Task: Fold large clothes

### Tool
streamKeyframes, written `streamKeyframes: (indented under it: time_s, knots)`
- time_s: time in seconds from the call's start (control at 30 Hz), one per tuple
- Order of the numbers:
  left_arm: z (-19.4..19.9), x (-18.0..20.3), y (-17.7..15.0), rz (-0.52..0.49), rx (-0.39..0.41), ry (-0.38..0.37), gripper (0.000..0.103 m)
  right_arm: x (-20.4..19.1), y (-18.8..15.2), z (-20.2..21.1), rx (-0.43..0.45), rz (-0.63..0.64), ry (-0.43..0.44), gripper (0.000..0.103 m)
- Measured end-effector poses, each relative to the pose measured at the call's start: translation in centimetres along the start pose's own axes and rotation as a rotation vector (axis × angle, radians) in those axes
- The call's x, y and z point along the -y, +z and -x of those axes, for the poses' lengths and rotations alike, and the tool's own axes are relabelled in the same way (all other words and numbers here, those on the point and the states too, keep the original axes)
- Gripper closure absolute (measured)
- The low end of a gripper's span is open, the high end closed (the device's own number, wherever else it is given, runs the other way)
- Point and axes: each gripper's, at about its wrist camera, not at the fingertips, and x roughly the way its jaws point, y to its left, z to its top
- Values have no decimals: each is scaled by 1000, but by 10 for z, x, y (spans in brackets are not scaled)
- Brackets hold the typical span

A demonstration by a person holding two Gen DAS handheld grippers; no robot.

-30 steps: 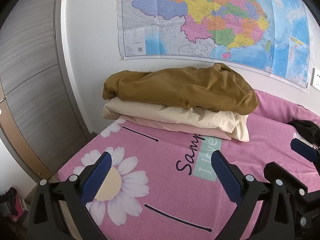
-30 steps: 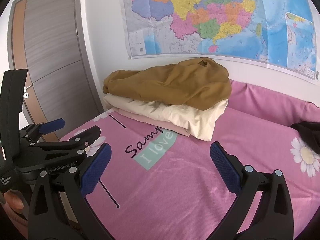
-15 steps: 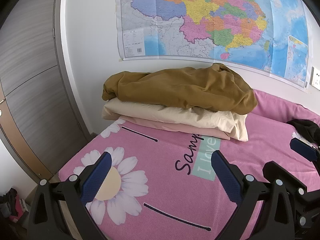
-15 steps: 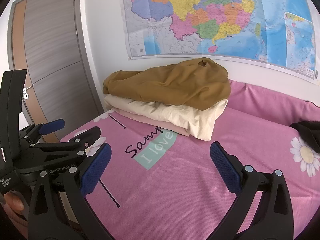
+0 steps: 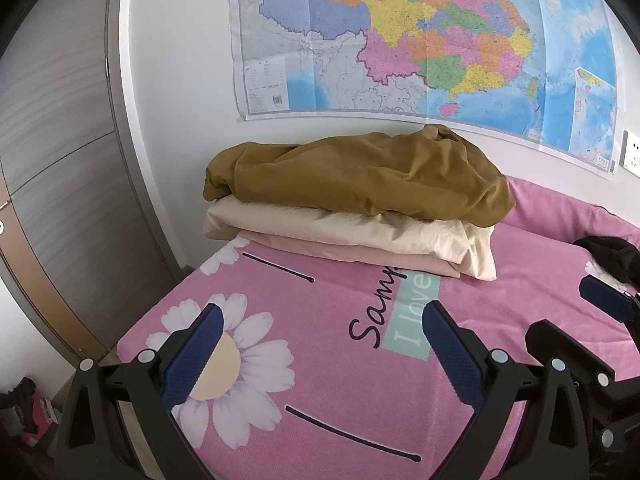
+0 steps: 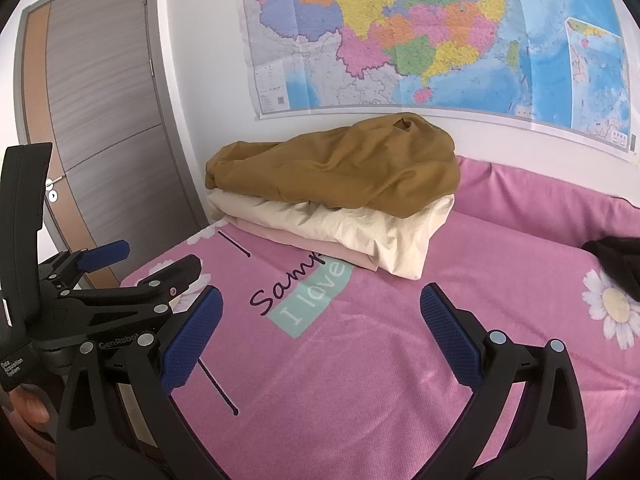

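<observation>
A stack of clothes lies at the back of the pink bed (image 5: 320,380) against the wall: a loosely bundled mustard-brown garment (image 5: 360,176) (image 6: 336,168) on top, a folded cream piece (image 5: 344,232) (image 6: 352,232) under it, a folded pale pink piece (image 5: 360,254) at the bottom. My left gripper (image 5: 320,320) hovers open above the bedsheet, short of the stack, holding nothing. My right gripper (image 6: 320,306) is also open and empty, beside the left one. A dark garment (image 5: 612,252) (image 6: 616,264) lies at the right edge of the bed.
A large coloured map (image 5: 420,40) hangs on the white wall behind the stack. A grey wood-grain door (image 6: 104,100) stands to the left of the bed. A wall socket (image 5: 631,150) sits at the right.
Both views have shifted very slightly; the stack sits a touch lower-left in the left wrist view. Both grippers stay open and nothing on the bed has moved.
</observation>
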Motion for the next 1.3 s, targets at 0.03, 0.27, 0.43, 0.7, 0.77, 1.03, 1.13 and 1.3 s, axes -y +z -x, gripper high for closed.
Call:
streamKeyframes:
  time_s: [0.03, 0.27, 0.43, 0.7, 0.77, 1.03, 1.13, 1.3]
  knots:
    - [0, 0, 0, -2, 2, 1, 6, 0, 0, 0, 1, 0, -1, 5]
    - [-1, 1, 0, -4, -1, -1, 6, 0, 0, -1, -1, -7, 1, 5]
    - [-1, 1, 0, -5, 0, -1, 6, 1, -1, 0, 0, -10, 2, 5]
    - [-2, 0, 1, -5, 0, -1, 6, 1, -1, -1, 0, -12, -1, 6]
    - [-2, 0, 0, -2, -4, -2, 6, 1, -1, -1, 0, -12, 2, 5]
    - [0, 2, -2, -20, 30, 15, 6, 1, -2, 0, 0, -19, -2, 5]
    - [-3, 2, -3, -16, 16, 5, 6, 3, -3, 1, 0, -24, -4, 5]
    - [-11, 5, -5, 4, -26, -14, 6, 5, -4, 3, 7, -24, -11, 5]
